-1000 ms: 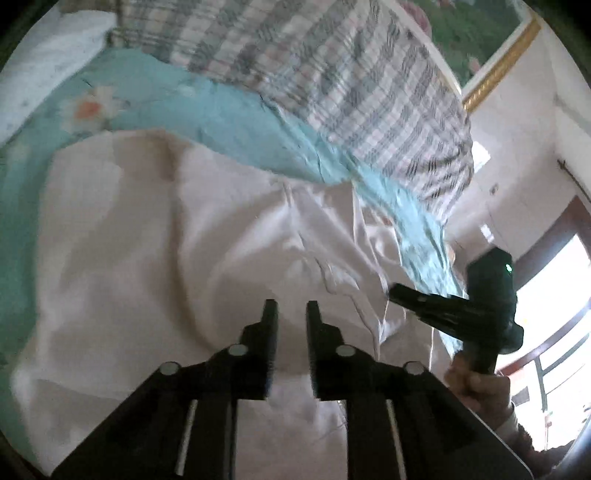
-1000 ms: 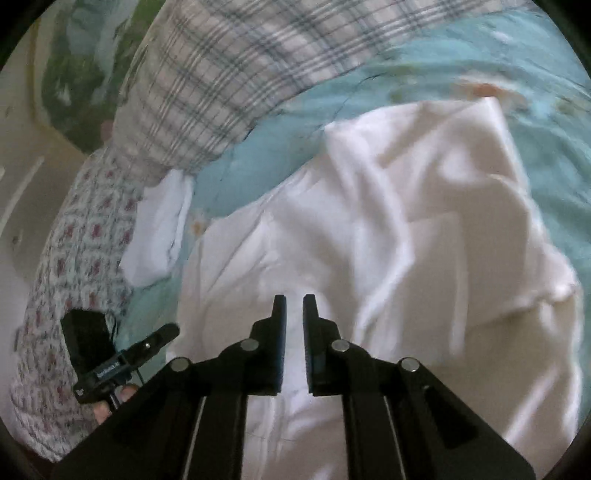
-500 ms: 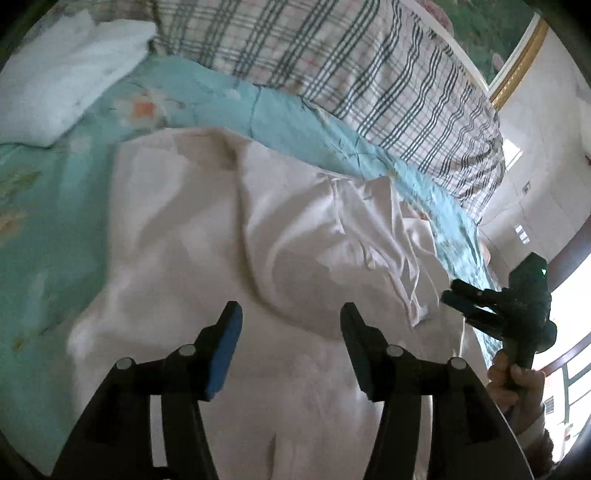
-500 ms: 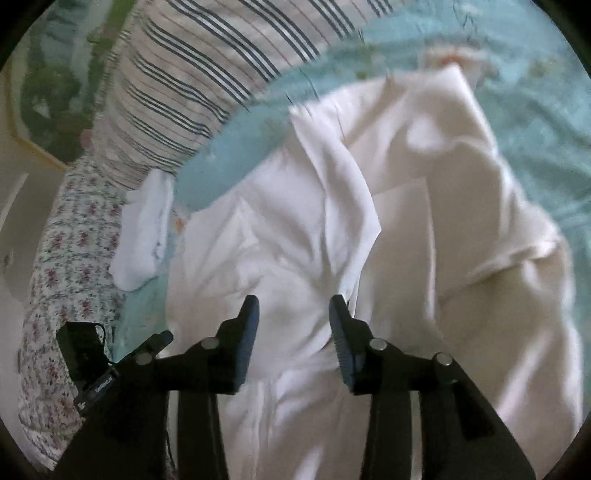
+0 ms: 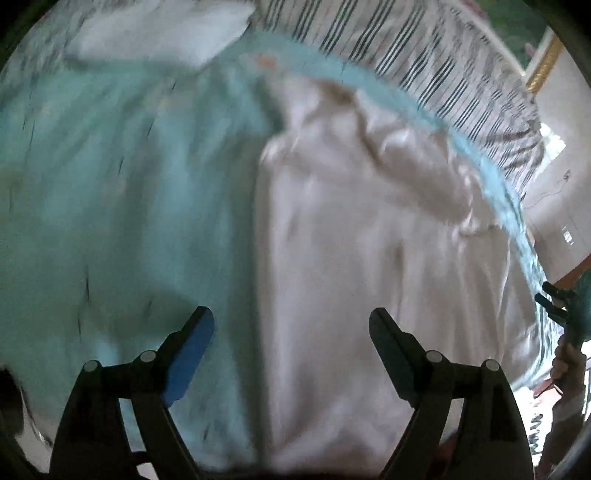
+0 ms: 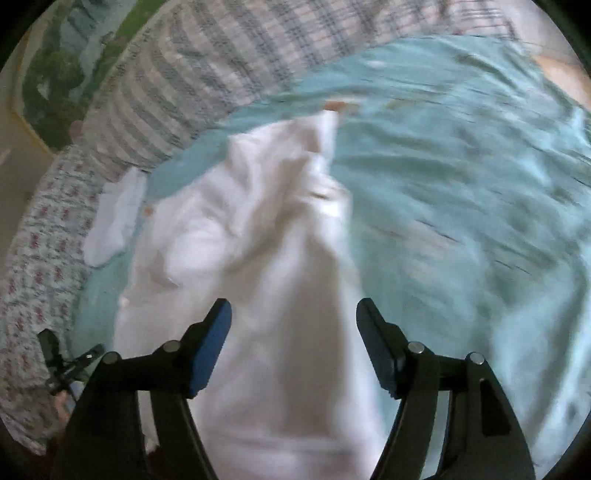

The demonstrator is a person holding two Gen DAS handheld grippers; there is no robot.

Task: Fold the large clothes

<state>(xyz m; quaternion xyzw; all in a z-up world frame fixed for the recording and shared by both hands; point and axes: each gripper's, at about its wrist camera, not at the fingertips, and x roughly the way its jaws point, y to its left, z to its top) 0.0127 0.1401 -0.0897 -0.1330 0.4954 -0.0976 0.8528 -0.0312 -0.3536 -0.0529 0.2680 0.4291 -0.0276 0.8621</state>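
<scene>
A large white garment [image 5: 369,229] lies crumpled on a teal bedsheet [image 5: 129,184]. My left gripper [image 5: 291,325] hovers over the garment's left edge; its jaws are opening and hold nothing. In the right wrist view the same garment [image 6: 258,258] runs up the middle of the sheet [image 6: 461,203]. My right gripper [image 6: 293,317] hangs above the garment's right edge, jaws opening, nothing pressed between the pads. Each gripper shows at the far side of the other's view: the right gripper [image 5: 557,302] with a hand below it, the left gripper [image 6: 70,363] low at the left. Both views are motion-blurred.
A plaid blanket [image 5: 424,48] lies rolled along the back of the bed. A folded white cloth [image 5: 159,33] rests at the far left on the sheet, also seen as a small white cloth [image 6: 114,218]. A floral fabric [image 6: 40,251] borders the bed's left side.
Both grippers went from shut to wide open and let the garment go. The left swung out to the garment's left edge, the right to its right edge, so more teal sheet shows.
</scene>
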